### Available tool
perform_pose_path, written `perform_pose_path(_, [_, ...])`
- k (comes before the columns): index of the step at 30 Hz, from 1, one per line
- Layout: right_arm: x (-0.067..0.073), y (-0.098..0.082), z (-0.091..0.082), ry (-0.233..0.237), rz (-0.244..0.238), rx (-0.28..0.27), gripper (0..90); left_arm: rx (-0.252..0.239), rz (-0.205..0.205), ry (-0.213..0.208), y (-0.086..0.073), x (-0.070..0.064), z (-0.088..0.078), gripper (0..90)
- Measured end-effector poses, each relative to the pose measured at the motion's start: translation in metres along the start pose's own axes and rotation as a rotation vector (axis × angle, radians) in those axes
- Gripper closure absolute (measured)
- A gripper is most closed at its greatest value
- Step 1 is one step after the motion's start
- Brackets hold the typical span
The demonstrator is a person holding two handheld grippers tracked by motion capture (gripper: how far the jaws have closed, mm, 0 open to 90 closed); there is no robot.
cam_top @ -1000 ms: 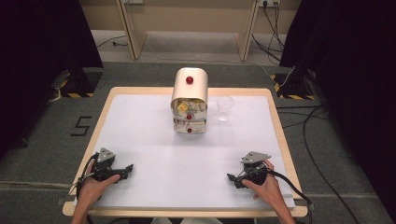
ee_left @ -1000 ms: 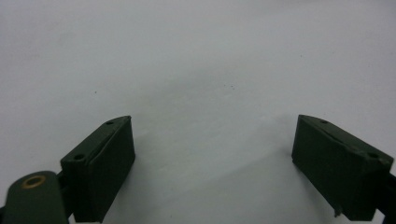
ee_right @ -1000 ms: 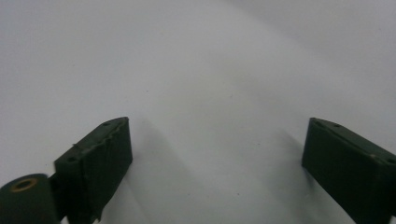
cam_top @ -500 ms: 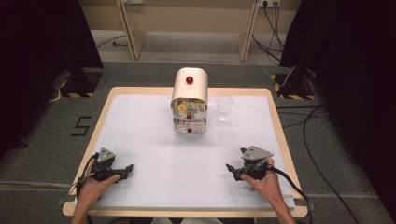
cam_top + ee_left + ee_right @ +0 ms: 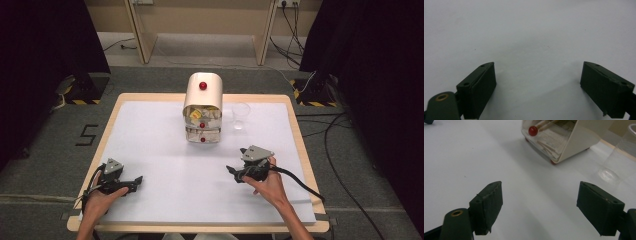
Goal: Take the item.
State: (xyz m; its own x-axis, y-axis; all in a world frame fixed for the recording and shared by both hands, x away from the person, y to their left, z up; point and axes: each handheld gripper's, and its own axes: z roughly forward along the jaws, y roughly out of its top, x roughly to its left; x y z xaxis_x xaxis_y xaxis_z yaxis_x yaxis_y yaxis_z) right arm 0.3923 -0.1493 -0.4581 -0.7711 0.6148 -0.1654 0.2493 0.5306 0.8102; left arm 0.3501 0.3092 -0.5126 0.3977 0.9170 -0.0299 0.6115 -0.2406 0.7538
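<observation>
A cream-coloured container [image 5: 202, 107] with a rounded top and red knobs stands at the far middle of the white table [image 5: 150, 135]; packets show through its clear front. Just right of it is a clear plastic cup [image 5: 240, 115]. My left gripper [image 5: 136, 181] rests near the front left edge, open, with bare white surface between its jaws [image 5: 537, 87]. My right gripper [image 5: 232, 172] is held right of centre, open and holding nothing [image 5: 539, 205]. Beyond its jaws I see the container [image 5: 571, 142], one red knob [image 5: 533, 130] and the cup [image 5: 616, 162].
The table's wooden rim [image 5: 300, 145] borders the white surface. A cable [image 5: 300, 182] trails from the right gripper across the front right corner. Beyond the table are grey floor, dark curtains and a wooden frame [image 5: 200, 20].
My right gripper has moved away from the front edge and slightly left, toward the container. The left gripper has stayed where it was.
</observation>
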Motion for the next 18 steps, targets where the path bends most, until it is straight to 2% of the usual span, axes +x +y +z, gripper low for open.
perform_pose_path(13, [-0.004, 0.032, 0.017, 0.039, 0.006, -0.066, 23.7, 0.0, 0.0, -0.001, 0.0, 0.0, 0.0, 12.0])
perform_pose_path(18, [-0.003, 0.047, 0.02, 0.042, -0.025, -0.095, 23.9, 0.0, 0.0, -0.001, 0.0, 0.0, 0.0, 12.0])
